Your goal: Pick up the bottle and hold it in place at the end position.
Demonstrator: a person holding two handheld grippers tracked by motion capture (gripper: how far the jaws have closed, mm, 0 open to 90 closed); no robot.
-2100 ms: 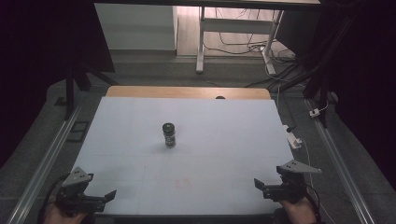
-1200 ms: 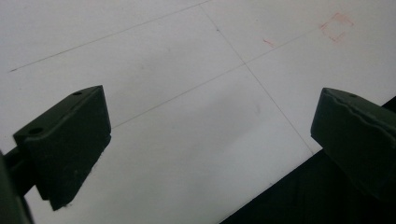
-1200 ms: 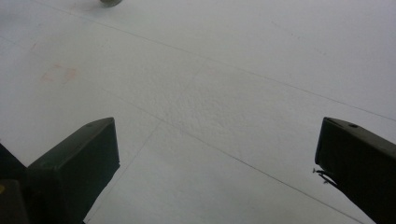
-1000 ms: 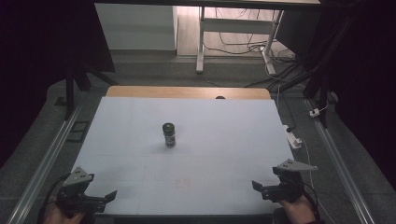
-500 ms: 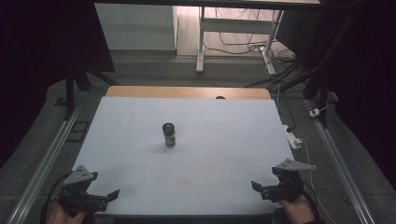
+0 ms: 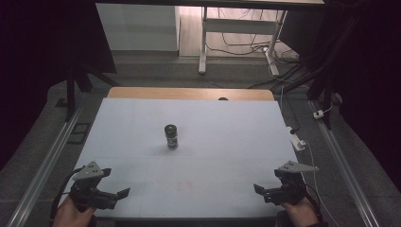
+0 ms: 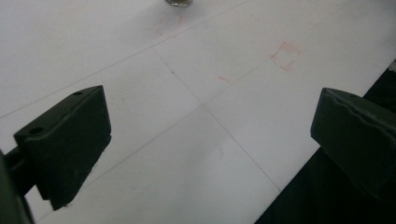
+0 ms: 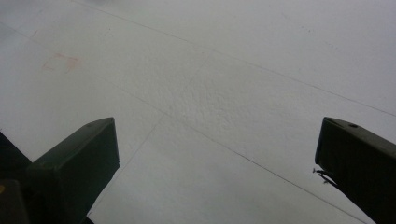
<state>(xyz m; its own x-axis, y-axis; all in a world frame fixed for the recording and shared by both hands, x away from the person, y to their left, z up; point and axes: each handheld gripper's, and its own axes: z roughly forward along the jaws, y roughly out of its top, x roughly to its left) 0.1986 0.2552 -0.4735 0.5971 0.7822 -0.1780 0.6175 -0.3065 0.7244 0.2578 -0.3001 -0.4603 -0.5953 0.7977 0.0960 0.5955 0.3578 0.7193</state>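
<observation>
Left gripper (image 6: 118,194), near-left table corner: jaws spread wide, nothing between them. Right gripper (image 6: 259,190), near-right corner: jaws likewise parted, empty. White table (image 6: 227,142). Small dark jar (image 6: 171,136): stood upright mid-table, well apart from both grippers.

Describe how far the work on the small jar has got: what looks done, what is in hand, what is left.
Done: nothing that can be seen; the jar stands upright and alone in the middle of the white table. In hand: nothing; the left gripper and the right gripper are near the table's front corners, jaws apart and holding nothing, well short of the jar. Left: reaching and gripping it, plus whatever follows.
</observation>
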